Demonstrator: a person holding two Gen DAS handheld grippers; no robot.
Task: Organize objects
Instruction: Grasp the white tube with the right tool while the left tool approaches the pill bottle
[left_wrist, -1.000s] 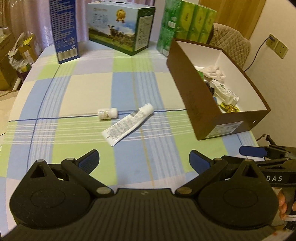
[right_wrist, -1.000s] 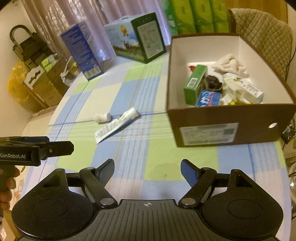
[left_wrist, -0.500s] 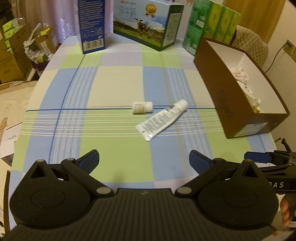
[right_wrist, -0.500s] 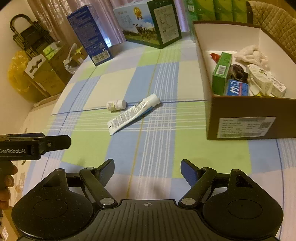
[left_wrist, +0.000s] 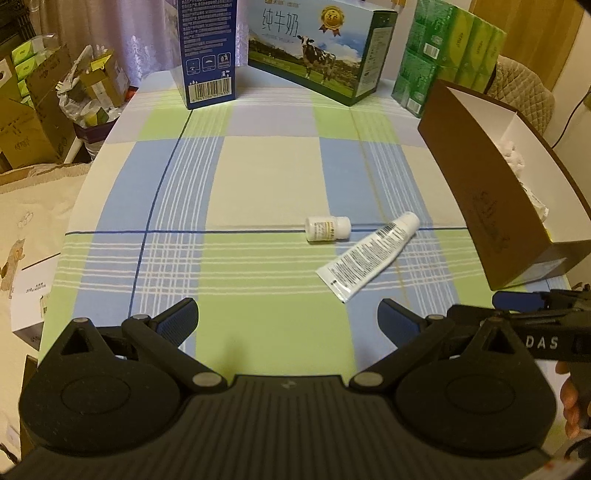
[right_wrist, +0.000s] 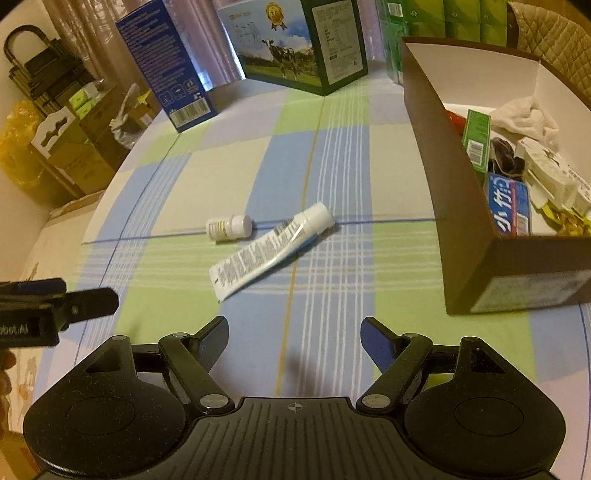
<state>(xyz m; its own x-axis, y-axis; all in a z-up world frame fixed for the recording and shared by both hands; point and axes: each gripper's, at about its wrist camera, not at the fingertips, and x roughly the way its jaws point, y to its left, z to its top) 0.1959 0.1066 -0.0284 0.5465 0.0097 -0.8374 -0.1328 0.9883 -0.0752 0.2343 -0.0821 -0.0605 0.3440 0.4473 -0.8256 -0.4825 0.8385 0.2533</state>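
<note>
A small white pill bottle lies on its side on the checked tablecloth. Just right of it lies a white tube, cap pointing toward the box. An open brown cardboard box stands at the right with several items inside. My left gripper hovers open over the near table edge, nothing between its fingers. My right gripper is open too, empty, short of the tube. Each gripper shows at the side of the other's view.
At the far table edge stand a blue carton, a milk carton box with a cow picture and green tissue packs. Cardboard boxes and bags crowd the floor at the left. A padded chair is behind the brown box.
Both views have swung left and drawn nearer: the bottle and tube sit more central and larger, and the brown box has slid toward the right edge. Both grippers stay open.
</note>
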